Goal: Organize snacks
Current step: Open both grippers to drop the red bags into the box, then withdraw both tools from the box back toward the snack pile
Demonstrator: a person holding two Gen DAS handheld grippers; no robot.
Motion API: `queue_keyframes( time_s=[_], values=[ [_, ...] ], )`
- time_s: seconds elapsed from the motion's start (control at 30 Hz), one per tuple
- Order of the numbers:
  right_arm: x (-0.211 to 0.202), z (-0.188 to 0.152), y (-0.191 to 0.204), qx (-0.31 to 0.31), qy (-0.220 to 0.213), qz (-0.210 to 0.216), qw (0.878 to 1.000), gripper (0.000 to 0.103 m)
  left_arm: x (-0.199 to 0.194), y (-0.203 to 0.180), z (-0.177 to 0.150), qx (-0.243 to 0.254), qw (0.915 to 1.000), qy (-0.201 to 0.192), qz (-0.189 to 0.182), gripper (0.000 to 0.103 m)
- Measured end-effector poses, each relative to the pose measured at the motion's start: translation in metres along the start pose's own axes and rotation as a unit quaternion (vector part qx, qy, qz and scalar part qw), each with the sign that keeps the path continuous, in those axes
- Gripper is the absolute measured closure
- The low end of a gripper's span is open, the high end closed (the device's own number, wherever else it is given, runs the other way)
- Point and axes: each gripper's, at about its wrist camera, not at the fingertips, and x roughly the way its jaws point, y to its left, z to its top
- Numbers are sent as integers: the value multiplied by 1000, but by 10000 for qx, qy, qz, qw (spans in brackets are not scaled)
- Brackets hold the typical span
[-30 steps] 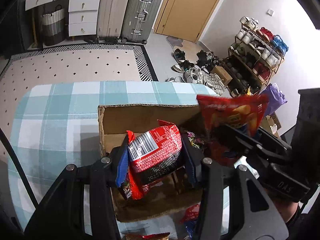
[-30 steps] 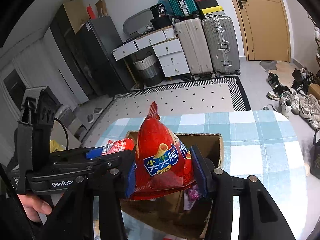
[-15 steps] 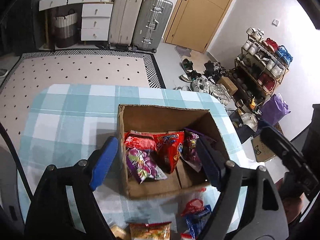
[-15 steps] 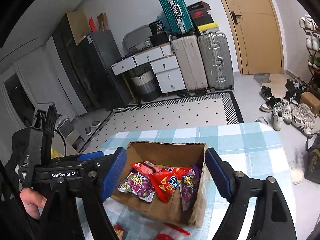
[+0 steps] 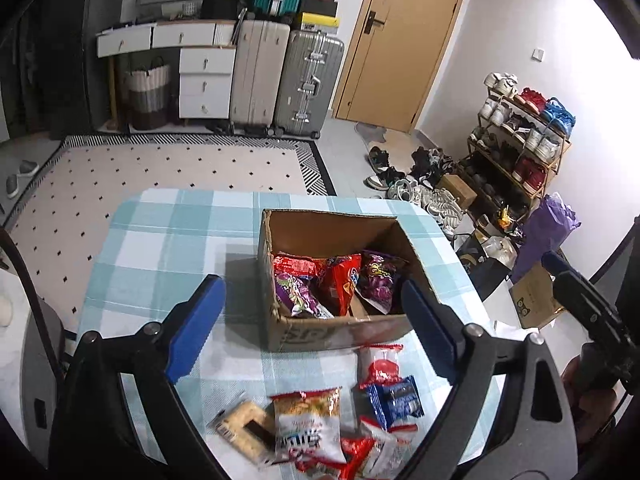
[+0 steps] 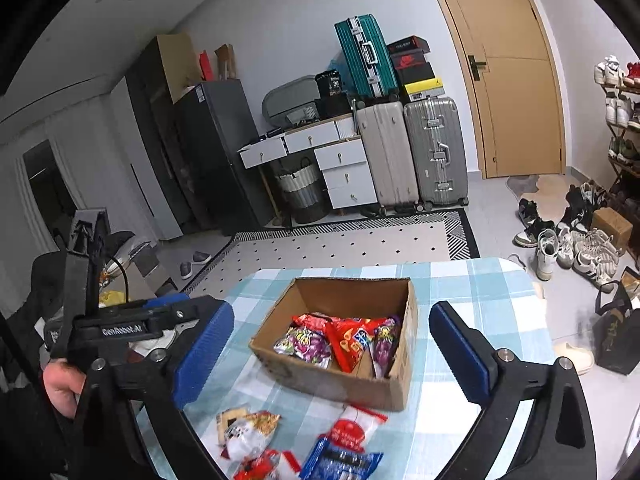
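Left wrist: snack box (image 5: 340, 324) between wide empty jaws.

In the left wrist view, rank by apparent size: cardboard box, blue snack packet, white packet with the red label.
1. cardboard box, clearly largest.
2-3. white packet with the red label and blue snack packet look alike; they overlap, so unranked.

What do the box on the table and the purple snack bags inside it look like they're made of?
Box: plain brown corrugated cardboard, matte, with raw, slightly ragged cut edges. Purple snack bags: probably thin plastic or foil film, glossy and crinkled, catching highlights.
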Motion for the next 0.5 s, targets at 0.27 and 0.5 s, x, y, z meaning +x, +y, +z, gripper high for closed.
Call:
queue_keyframes(
  time_s=[0.27,0.5],
  values=[
    [-45,-29,20,-26,-147,97,9998,0,-68,-6,-31,41,9988,-439,192,2],
    [-70,-42,36,-165,-212,135,9995,0,-108,-3,-58,19,9976,-596,338,1]
  ],
)
